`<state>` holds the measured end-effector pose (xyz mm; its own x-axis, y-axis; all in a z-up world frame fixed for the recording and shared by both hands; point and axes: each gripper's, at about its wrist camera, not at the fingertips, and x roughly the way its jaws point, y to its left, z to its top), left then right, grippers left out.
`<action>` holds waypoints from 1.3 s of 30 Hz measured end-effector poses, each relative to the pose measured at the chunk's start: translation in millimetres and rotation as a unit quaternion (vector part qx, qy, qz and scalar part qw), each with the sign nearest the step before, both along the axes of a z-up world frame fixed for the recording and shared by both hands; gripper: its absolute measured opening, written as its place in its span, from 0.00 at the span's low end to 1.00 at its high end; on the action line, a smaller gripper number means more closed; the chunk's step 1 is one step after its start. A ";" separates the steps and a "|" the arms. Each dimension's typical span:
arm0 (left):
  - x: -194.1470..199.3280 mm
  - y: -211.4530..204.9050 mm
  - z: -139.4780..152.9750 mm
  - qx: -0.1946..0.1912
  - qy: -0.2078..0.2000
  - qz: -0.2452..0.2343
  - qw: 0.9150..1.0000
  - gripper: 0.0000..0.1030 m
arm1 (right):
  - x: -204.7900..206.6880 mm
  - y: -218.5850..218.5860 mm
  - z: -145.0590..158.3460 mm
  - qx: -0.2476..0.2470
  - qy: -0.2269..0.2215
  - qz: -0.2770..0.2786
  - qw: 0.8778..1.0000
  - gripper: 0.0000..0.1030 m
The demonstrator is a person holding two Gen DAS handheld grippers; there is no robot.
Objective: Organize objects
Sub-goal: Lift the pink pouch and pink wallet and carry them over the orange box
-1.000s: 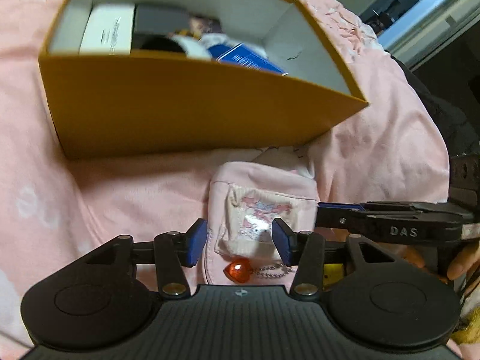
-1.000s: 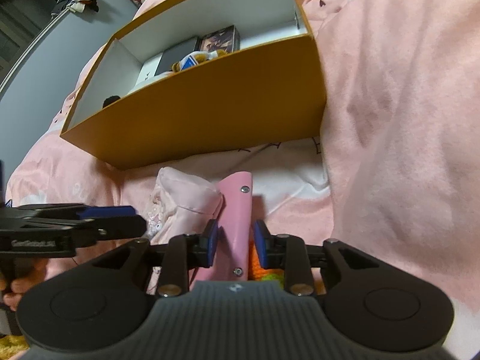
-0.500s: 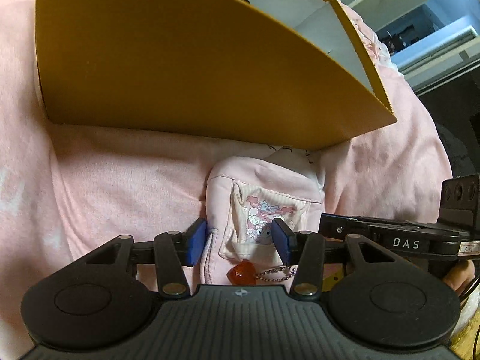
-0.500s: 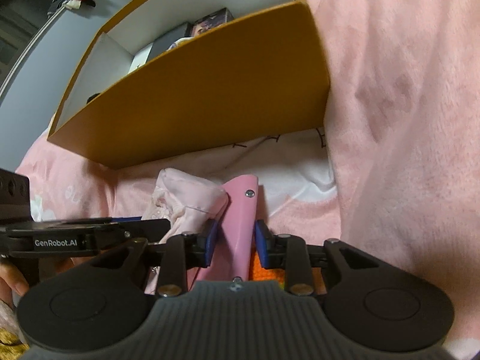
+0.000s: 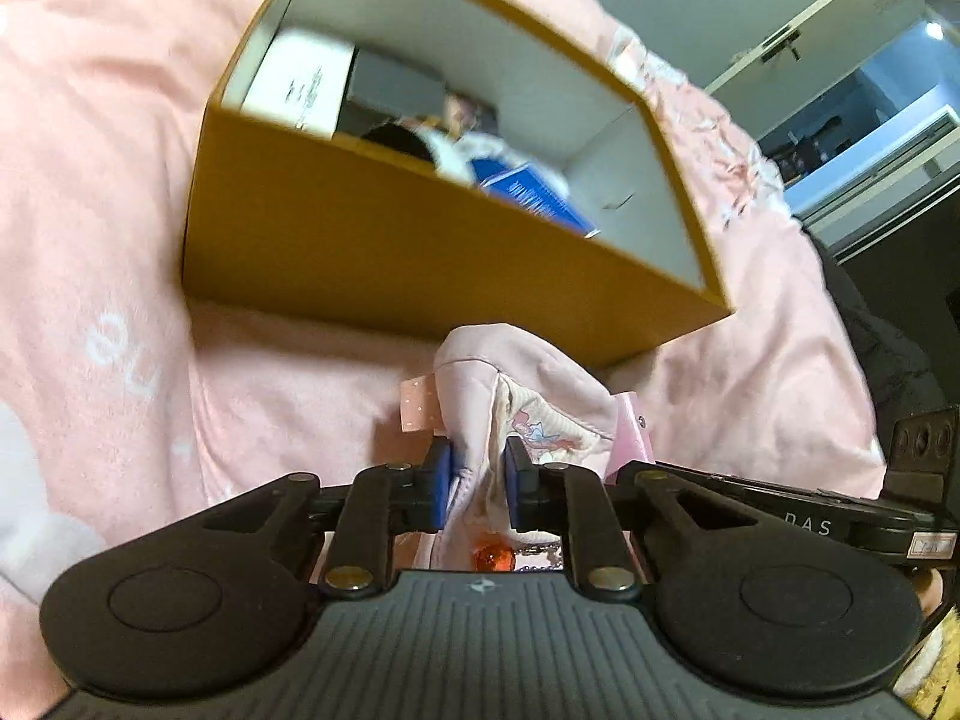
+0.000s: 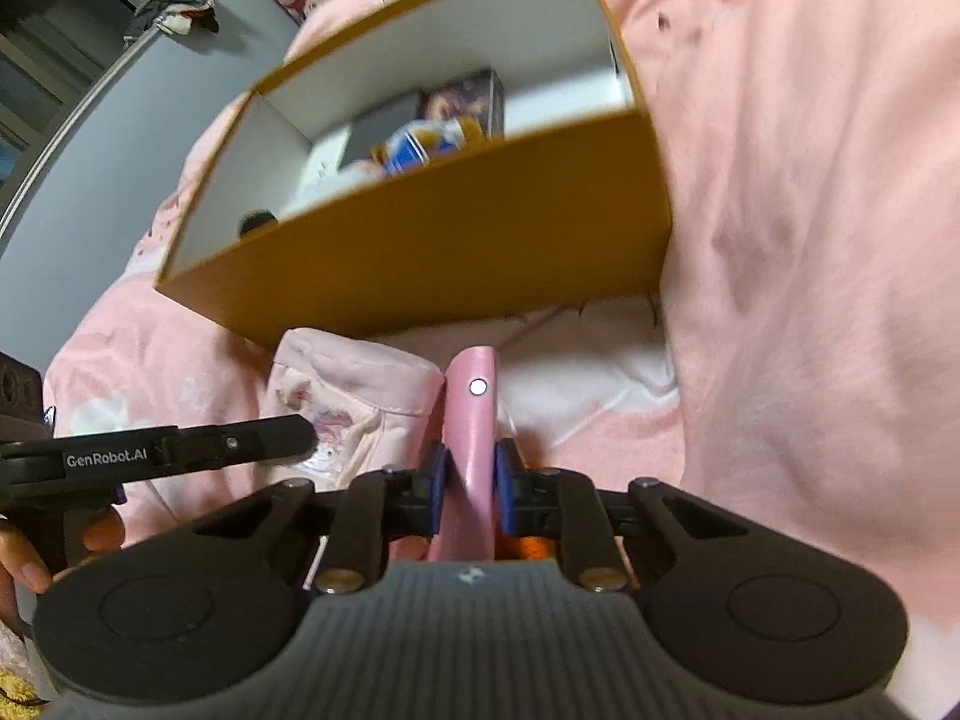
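Left claw (image 5: 477, 483) pinching pink pouch (image 5: 528, 384), right claw (image 6: 467, 489) pinching pink flat handle (image 6: 471, 420); both things near side of orange box (image 5: 420, 246), on pink blanket (image 5: 90, 240)

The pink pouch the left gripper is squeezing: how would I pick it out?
Find the big mustard-yellow box on the pink blanket. In front of its near wall sits the pouch, soft pale pink fabric with a cartoon print, unlike the smooth, hard pink bar beside it.

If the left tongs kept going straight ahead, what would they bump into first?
Probably the orange box's front wall, just beyond the pink pouch the left tongs are holding, though depth is hard to judge.
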<state>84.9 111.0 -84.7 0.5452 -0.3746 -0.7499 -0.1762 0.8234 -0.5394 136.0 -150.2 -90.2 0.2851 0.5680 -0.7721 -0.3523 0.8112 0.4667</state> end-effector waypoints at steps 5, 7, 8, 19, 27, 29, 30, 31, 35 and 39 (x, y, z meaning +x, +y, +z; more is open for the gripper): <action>-3.6 -11.0 32.6 0.006 -0.040 0.001 0.999 0.19 | -4.0 -16.0 38.5 0.017 -0.043 -0.017 0.999 0.18; -4.3 -13.5 45.8 0.006 -0.058 0.002 0.998 0.19 | -3.2 -22.8 55.4 0.019 -0.066 -0.025 0.997 0.18; -3.7 -13.7 51.4 0.006 -0.065 0.003 0.998 0.19 | -0.6 -25.3 63.6 0.021 -0.077 -0.029 0.996 0.18; 34.7 -6.3 105.5 0.019 -0.121 0.024 0.992 0.19 | 38.9 -20.9 128.6 0.042 -0.155 -0.041 0.986 0.18; 83.3 10.1 110.4 0.043 -0.127 0.045 0.990 0.19 | 99.1 10.9 125.0 0.001 -0.178 -0.044 0.983 0.18; 92.9 17.4 105.7 0.039 -0.121 0.048 0.991 0.19 | 113.5 23.0 115.8 -0.017 -0.181 -0.039 0.983 0.18; 98.1 21.5 103.3 0.042 -0.115 0.052 0.991 0.19 | 121.2 28.4 110.9 -0.024 -0.178 -0.038 0.983 0.18; 103.3 26.0 101.0 0.046 -0.112 0.056 0.991 0.19 | 128.8 33.3 105.1 -0.031 -0.175 -0.039 0.983 0.18; 121.8 41.6 90.9 0.047 -0.098 0.063 0.992 0.19 | 158.0 51.0 83.3 -0.057 -0.156 -0.042 0.985 0.18; 134.0 50.2 81.9 0.048 -0.088 0.068 0.993 0.19 | 179.6 68.6 64.4 -0.079 -0.138 -0.036 0.987 0.18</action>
<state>218.8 161.3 -2.8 0.7114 -0.2194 -0.6677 -0.1995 0.8479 -0.4912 315.6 -81.7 -25.8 0.5313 0.4171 -0.7374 -0.3876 0.8936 0.2262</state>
